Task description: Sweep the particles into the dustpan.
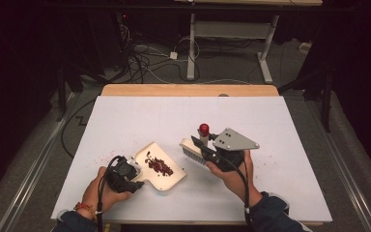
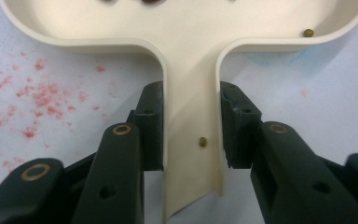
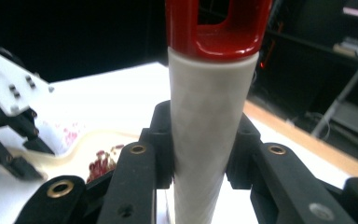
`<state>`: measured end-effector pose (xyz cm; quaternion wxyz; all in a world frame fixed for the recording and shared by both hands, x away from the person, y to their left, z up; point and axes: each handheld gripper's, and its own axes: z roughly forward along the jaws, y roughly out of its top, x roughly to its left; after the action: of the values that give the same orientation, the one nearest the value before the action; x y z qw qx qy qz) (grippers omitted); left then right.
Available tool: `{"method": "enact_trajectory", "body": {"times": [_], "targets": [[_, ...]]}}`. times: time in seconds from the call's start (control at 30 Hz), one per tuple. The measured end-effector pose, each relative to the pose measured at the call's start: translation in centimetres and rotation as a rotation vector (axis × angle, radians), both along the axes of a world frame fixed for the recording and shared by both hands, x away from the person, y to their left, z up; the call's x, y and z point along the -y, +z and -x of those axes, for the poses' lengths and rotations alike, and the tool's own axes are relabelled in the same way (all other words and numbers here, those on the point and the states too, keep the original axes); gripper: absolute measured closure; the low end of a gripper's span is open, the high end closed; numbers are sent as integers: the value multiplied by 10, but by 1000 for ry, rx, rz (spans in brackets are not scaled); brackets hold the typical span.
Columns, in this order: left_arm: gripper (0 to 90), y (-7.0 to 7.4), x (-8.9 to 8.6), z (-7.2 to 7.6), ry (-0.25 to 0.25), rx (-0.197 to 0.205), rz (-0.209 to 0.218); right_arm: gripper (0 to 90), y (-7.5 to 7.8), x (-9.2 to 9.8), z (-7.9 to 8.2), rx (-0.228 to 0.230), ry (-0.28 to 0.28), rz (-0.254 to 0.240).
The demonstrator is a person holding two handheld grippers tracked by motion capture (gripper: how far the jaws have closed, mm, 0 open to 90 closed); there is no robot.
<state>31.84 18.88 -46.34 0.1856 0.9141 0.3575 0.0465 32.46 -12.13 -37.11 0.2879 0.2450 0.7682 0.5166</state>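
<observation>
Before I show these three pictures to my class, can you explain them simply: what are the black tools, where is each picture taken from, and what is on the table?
A person holds a hand-held two-jaw gripper in each hand. The high view looks down on the white table; the other two pictures come from cameras riding on each gripper. The left gripper is shut on the handle of a cream dustpan, which holds small dark red bits. The right gripper is shut on the white, red-capped handle of a small brush, held up beside the pan. Reddish crumbs still dot the table beside the pan.
</observation>
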Motion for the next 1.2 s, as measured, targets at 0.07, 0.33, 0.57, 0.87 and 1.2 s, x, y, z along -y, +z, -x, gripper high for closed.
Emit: {"method": "enact_trajectory", "body": {"times": [0.07, 0.33, 0.57, 0.87, 1.2], "targets": [[637, 0, 0, 2, 0, 0, 0, 693, -4, 5, 4, -40, -5, 18], [637, 0, 2, 4, 3, -1, -6, 692, -13, -11, 25, -72, 54, 35], [637, 0, 1, 3, 3, -2, 0, 694, -9, -22, 34, -71, 104, -40], [636, 1, 1, 3, 1, -2, -4, 693, 2, -3, 29, -18, 39, -40], [637, 11, 7, 12, -17, 11, -77, 693, -10, -4, 21, -49, 17, 40]]}}
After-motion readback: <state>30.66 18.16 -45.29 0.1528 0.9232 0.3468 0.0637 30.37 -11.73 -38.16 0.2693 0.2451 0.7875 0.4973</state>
